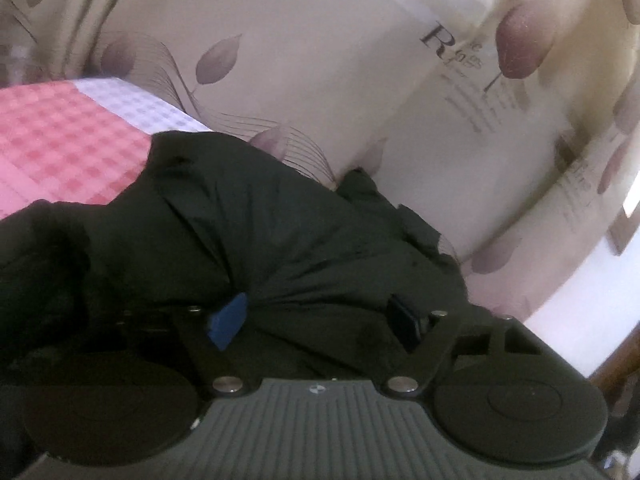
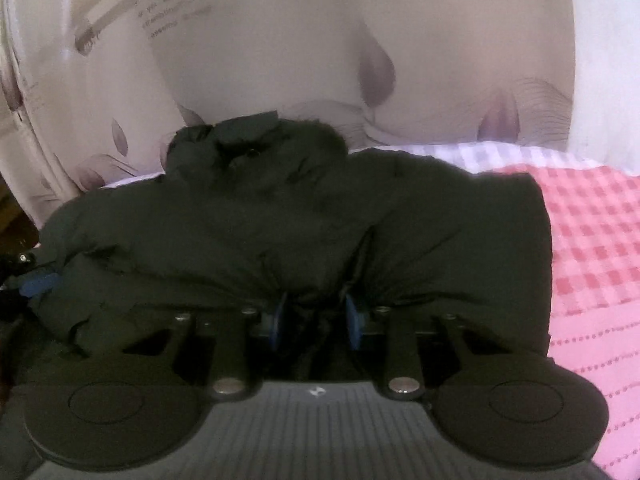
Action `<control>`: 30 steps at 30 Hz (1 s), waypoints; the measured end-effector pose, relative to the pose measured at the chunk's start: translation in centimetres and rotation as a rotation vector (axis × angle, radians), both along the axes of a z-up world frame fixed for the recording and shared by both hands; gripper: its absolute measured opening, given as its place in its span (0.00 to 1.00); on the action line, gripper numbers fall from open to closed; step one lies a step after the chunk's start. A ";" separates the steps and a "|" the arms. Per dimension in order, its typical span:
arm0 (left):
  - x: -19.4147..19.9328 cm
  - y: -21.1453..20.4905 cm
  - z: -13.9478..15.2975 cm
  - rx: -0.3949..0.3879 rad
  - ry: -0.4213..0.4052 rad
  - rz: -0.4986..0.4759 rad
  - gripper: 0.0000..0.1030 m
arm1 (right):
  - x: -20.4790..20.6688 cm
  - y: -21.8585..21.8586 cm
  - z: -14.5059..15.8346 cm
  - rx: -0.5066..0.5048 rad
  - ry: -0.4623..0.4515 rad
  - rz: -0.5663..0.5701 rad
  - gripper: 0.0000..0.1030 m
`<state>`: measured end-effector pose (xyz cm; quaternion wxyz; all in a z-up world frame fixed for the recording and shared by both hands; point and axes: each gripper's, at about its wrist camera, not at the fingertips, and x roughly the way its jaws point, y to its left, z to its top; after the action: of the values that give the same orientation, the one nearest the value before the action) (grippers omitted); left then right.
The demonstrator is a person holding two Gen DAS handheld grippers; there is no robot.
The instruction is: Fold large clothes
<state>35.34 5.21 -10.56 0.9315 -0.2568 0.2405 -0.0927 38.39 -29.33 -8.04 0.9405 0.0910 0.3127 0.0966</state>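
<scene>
A large dark padded jacket [image 2: 280,208] lies on a bed with a pink and white checked sheet [image 2: 592,232]. Its hood [image 2: 248,140] points toward the far wall. In the right wrist view my right gripper [image 2: 316,320] has its blue pads close together with a bunch of jacket fabric pinched between them at the near edge. In the left wrist view the jacket [image 1: 240,220] fills the middle, and my left gripper [image 1: 320,316] has its fingers spread wide with jacket fabric bulging between them. The left blue pad [image 1: 226,320] presses into the cloth.
A cream curtain with purple leaf prints and text [image 1: 460,80] hangs behind the bed; it also shows in the right wrist view [image 2: 280,40]. The pink checked sheet [image 1: 60,140] shows at left in the left wrist view. A dark wooden edge [image 1: 616,372] is at lower right.
</scene>
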 end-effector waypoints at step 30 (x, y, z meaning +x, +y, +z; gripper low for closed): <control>-2.2 0.9 -0.6 -0.116 -0.041 0.061 0.98 | 17.5 34.2 2.6 -0.277 0.092 0.900 0.23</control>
<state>33.12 6.15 -11.20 0.9221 -0.3156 0.2078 -0.0831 55.86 4.84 -5.46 0.7938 -0.1758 0.3723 0.4477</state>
